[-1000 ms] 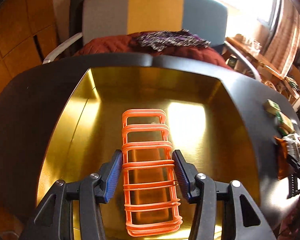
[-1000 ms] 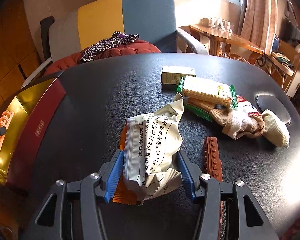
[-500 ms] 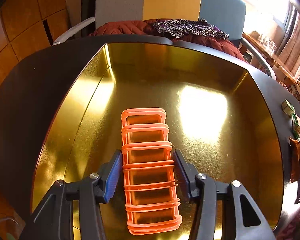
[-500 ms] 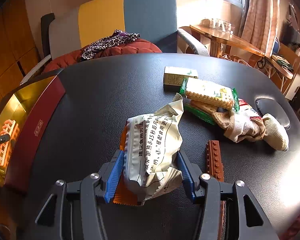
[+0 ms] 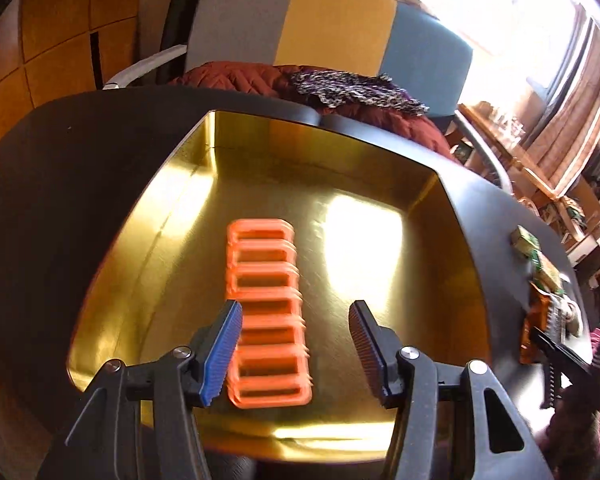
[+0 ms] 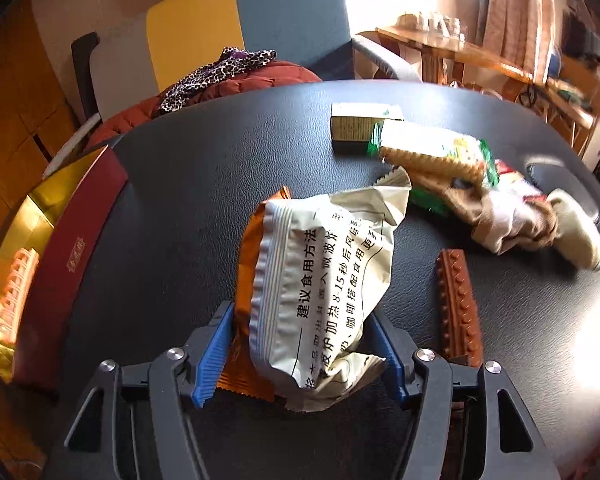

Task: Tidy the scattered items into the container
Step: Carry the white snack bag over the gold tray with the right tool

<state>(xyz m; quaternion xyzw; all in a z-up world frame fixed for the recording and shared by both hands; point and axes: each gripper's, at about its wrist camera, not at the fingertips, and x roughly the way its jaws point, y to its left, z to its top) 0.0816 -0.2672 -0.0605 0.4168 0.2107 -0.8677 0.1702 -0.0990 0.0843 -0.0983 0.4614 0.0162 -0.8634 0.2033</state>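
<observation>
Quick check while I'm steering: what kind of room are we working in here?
Most likely a lived-in home room, a living or dining area. A padded chair draped with clothes stands behind the black table, and a curtained window lights a cluttered wooden side table.

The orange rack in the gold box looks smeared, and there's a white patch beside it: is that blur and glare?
Left wrist view: yes, the orange rack is motion-blurred, and sunlight glares off the gold box. Right wrist view: the snack packet stays sharp; its print is readable.
</observation>
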